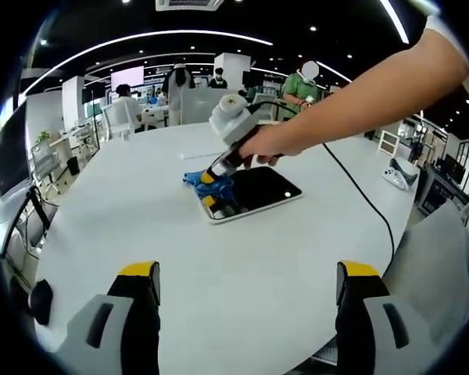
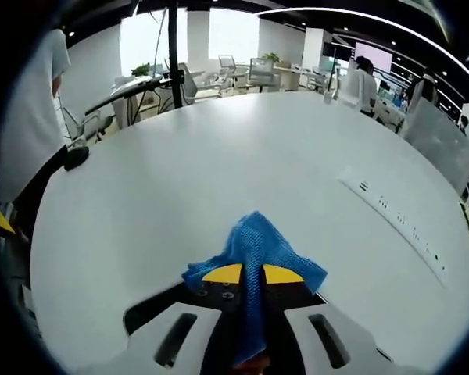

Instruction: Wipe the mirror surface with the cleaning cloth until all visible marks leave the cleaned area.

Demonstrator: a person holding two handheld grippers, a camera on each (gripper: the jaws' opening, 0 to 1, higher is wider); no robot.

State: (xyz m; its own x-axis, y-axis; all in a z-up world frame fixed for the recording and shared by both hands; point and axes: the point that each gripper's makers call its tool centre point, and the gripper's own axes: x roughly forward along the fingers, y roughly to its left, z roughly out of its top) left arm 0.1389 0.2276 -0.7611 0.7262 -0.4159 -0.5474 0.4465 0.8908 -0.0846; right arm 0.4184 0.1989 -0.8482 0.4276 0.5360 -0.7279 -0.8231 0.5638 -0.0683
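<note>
A dark rectangular mirror [image 1: 254, 192] with a pale frame lies flat on the round white table [image 1: 219, 273]. My right gripper [image 1: 209, 187], held by a person's hand, presses a blue cleaning cloth [image 1: 199, 181] down at the mirror's left end. In the right gripper view the yellow-tipped jaws are shut on the blue cloth [image 2: 254, 254], and the dark mirror [image 2: 152, 306] shows beneath them. My left gripper [image 1: 246, 285] hovers open over bare table, well short of the mirror, with nothing between its jaws.
A black cable [image 1: 359, 195] runs from the right gripper across the table to its right edge. A strip of sockets [image 2: 395, 226] is set into the tabletop. Chairs, desks and people stand beyond the table. A white game controller [image 1: 397, 175] lies off to the right.
</note>
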